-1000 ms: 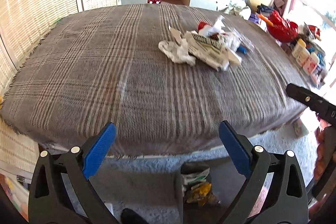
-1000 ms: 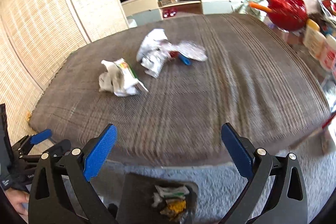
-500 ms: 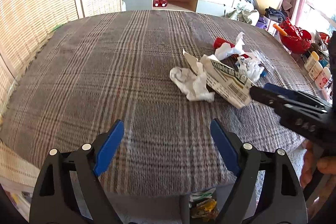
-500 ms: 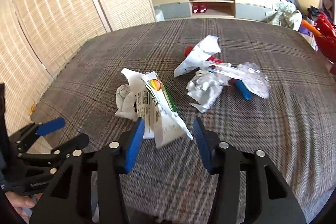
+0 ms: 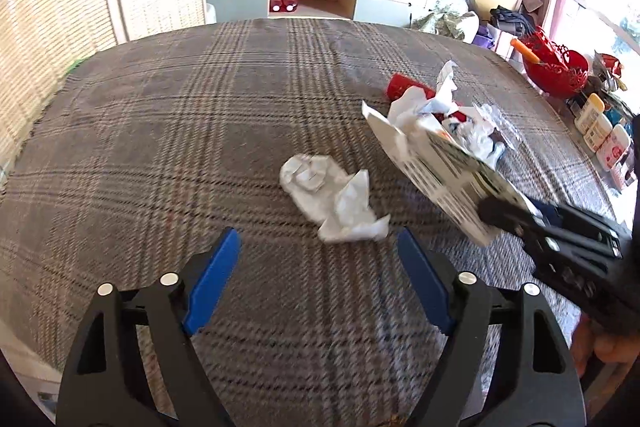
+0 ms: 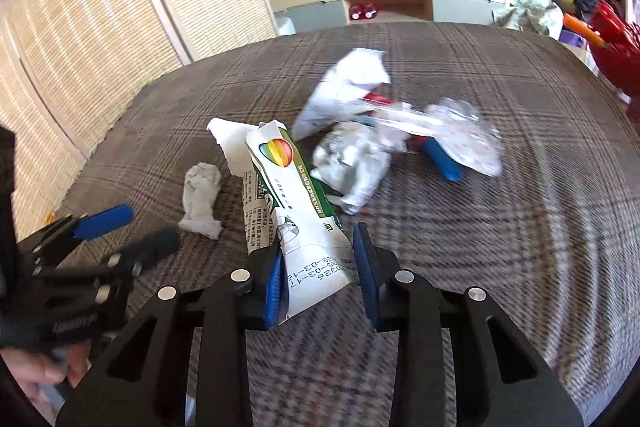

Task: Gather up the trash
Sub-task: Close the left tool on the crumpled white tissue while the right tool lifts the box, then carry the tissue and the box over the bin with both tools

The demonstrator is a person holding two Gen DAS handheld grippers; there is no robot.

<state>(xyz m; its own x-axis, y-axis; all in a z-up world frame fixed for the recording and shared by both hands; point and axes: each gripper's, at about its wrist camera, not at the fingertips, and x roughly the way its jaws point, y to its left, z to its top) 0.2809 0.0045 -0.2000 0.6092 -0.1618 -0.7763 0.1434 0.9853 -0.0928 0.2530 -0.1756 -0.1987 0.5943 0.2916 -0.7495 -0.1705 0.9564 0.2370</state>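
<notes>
**A:** Where was your right gripper (image 6: 320,267) just then?

**B:** You had it low over the plaid blanket (image 6: 460,227), its jaws closing in on the near end of the flattened milk carton (image 6: 296,211). The left blue pad touched the carton's edge; the right pad stood just beside the other edge, and I could not tell whether it pressed. In the left wrist view the carton (image 5: 436,167) slanted up off the blanket at the tip of that gripper (image 5: 500,215).

**A:** And your left gripper (image 5: 320,263)?

**B:** Its jaws had just been narrowing but were still spread wide with nothing between them. The crumpled white tissue (image 5: 332,195) lay on the blanket just beyond their tips, beside the carton on its left.

**A:** What else lay by the carton?

**B:** Behind it sat the rest of the trash: a white paper wrapper (image 6: 348,87), a crinkled clear plastic bag (image 6: 464,135), a blue cylinder (image 6: 442,163) partly under the bag, and a red tube (image 5: 404,89) at the far side. All of it rested near the carton; the tissue (image 6: 202,199) lay apart from that heap.
</notes>
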